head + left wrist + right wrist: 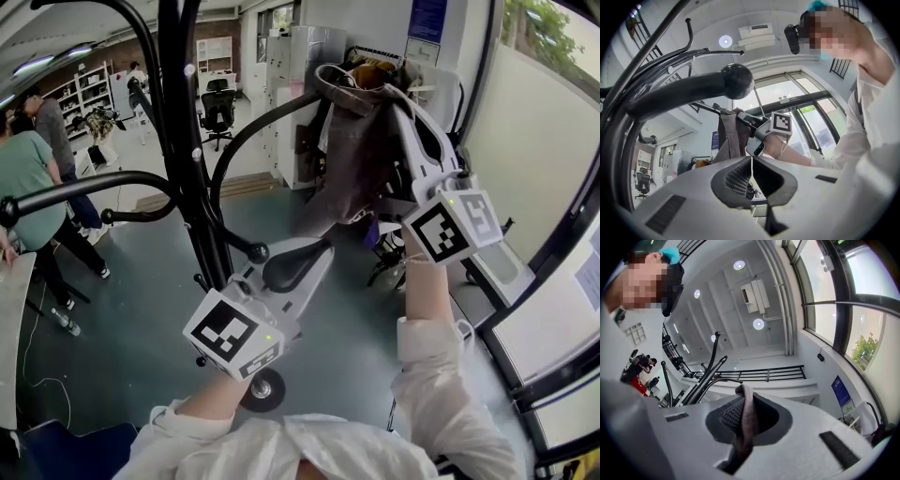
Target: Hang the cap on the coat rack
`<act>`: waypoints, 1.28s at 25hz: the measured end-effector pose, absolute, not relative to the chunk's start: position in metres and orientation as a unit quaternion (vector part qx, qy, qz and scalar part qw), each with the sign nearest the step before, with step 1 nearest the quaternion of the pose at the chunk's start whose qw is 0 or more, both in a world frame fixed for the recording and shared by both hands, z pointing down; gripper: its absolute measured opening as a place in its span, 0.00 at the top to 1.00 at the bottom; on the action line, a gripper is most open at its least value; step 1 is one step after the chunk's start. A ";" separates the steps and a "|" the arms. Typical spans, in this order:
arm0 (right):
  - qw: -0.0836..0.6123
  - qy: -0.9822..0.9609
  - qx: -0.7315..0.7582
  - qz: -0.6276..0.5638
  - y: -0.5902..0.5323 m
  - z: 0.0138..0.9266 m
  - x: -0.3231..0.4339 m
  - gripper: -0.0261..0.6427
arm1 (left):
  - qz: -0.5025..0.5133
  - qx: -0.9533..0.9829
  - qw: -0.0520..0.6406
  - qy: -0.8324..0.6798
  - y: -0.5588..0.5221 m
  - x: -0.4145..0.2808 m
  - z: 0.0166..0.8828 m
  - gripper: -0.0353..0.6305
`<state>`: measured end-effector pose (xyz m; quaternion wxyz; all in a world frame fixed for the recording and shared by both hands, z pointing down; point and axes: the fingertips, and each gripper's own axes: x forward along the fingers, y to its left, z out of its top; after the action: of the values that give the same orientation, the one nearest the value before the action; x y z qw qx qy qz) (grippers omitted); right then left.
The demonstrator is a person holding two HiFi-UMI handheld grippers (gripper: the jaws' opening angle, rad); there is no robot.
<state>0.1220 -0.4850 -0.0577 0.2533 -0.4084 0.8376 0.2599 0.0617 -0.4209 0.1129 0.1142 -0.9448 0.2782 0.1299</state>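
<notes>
A brown-grey cap (352, 155) hangs limp from my right gripper (398, 98), which is raised high at the right and shut on the cap's edge; the fabric (746, 420) shows pinched between its jaws. The black coat rack (192, 141) stands at the left, with curved arms ending in ball tips. One curved arm (272, 117) reaches toward the cap. My left gripper (298, 261) is lower, shut and empty, just right of the pole, near a ball tip (258, 251). From the left gripper view a ball-tipped arm (737, 80) crosses overhead and the cap (729, 136) hangs beyond.
People (37, 178) stand at the far left by a table edge (11, 309). Office chairs (217, 108) and shelves are at the back. A glass wall with black frames (562, 234) runs along the right. The rack's wheeled base (262, 389) is on the grey floor.
</notes>
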 end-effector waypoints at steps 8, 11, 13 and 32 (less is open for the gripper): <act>0.263 0.853 -0.395 0.216 -0.497 -0.038 0.117 0.94 | 0.130 -0.942 0.108 0.290 -0.428 0.055 0.122 0.92; 0.257 0.860 -0.387 0.212 -0.496 -0.032 0.110 0.94 | 0.132 -0.941 0.103 0.296 -0.429 0.053 0.123 0.92; 0.253 0.864 -0.382 0.210 -0.496 -0.028 0.107 0.94 | 0.131 -0.940 0.104 0.297 -0.428 0.054 0.123 0.92; 0.237 0.883 -0.344 0.217 -0.472 0.004 0.058 0.94 | 0.144 -0.927 0.108 0.328 -0.413 0.024 0.141 0.92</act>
<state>0.0580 -0.4719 0.0042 0.2366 -0.3435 0.8825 0.2173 0.0239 -0.4129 0.1407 0.1080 -0.9274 0.3279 0.1442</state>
